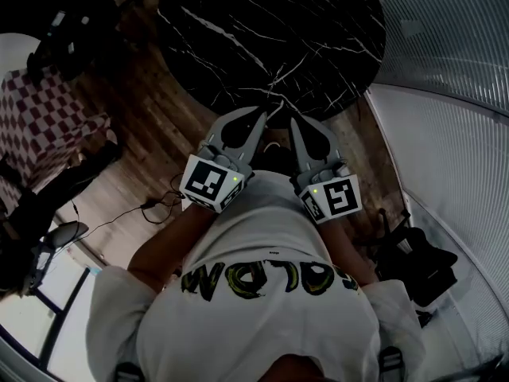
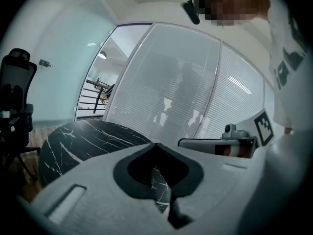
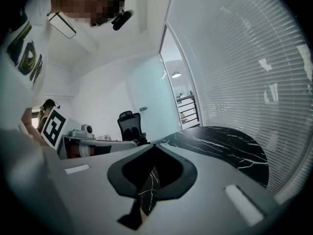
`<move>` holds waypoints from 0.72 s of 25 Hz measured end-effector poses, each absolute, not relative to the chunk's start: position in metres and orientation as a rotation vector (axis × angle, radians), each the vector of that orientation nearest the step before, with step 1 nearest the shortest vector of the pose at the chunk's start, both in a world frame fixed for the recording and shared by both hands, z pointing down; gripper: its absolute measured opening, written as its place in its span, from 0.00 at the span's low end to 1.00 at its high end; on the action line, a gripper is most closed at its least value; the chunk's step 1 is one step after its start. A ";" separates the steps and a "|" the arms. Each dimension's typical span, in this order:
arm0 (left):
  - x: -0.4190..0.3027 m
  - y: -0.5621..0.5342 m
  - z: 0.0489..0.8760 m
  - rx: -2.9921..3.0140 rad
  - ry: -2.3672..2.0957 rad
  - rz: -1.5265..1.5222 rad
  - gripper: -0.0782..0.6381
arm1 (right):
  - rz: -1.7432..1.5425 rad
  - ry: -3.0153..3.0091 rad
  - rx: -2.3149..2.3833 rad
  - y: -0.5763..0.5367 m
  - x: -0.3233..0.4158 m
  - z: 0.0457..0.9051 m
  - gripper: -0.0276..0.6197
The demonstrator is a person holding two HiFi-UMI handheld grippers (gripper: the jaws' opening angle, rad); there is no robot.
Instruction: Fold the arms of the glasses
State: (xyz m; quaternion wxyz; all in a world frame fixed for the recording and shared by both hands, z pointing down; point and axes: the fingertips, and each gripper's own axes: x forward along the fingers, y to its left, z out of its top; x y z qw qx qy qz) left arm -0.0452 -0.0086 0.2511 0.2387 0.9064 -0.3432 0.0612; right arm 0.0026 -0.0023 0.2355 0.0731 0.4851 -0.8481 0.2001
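**Me:** Wooden floor (image 1: 159, 126) underfoot. Close before my chest, side by side, are both grippers. My left gripper (image 1: 262, 116) is closed tip to tip with nothing in it. My right gripper (image 1: 294, 124) is closed and empty too.

**Other:** And the glasses?

**Me:** No view shows them. A round black table (image 1: 318, 38) lies at twelve o'clock, just past my tips, and the part of its top I can see has no glasses on it. Blinds (image 1: 453, 134) run from one to four o'clock beyond.

**Other:** Which step, then?

**Me:** None begun, I reckon; this is only the approach. Next I must find the glasses. Then I open one pair of jaws to steady the frame and use the other to swing an arm inward, gently, as the hinges are likely slight.
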 end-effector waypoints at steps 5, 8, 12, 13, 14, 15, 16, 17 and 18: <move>-0.049 -0.005 0.255 2.479 -0.928 0.171 0.11 | 0.600 -2.537 1.462 0.002 -0.001 0.238 0.05; -0.048 -0.005 0.255 2.474 -0.935 0.169 0.11 | 0.602 -2.534 1.460 0.003 0.002 0.238 0.05; -0.042 -0.005 0.257 2.463 -0.954 0.172 0.11 | 0.606 -2.538 1.443 0.003 0.010 0.239 0.05; -0.040 -0.005 0.258 2.459 -0.963 0.176 0.11 | 0.611 -2.539 1.435 0.004 0.012 0.240 0.05; -0.039 -0.005 0.260 2.453 -0.972 0.181 0.11 | 0.617 -2.541 1.425 0.004 0.014 0.240 0.05; -0.038 -0.005 0.261 2.447 -0.983 0.187 0.11 | 0.621 -2.542 1.414 0.005 0.016 0.241 0.05; -0.038 -0.005 0.262 2.441 -0.992 0.193 0.11 | 0.622 -2.543 1.402 0.005 0.018 0.241 0.05; -0.038 -0.005 0.263 2.436 -1.000 0.199 0.12 | 0.622 -2.544 1.392 0.005 0.019 0.242 0.05; -0.038 -0.005 0.265 2.430 -1.006 0.205 0.12 | 0.621 -2.543 1.383 0.004 0.021 0.243 0.05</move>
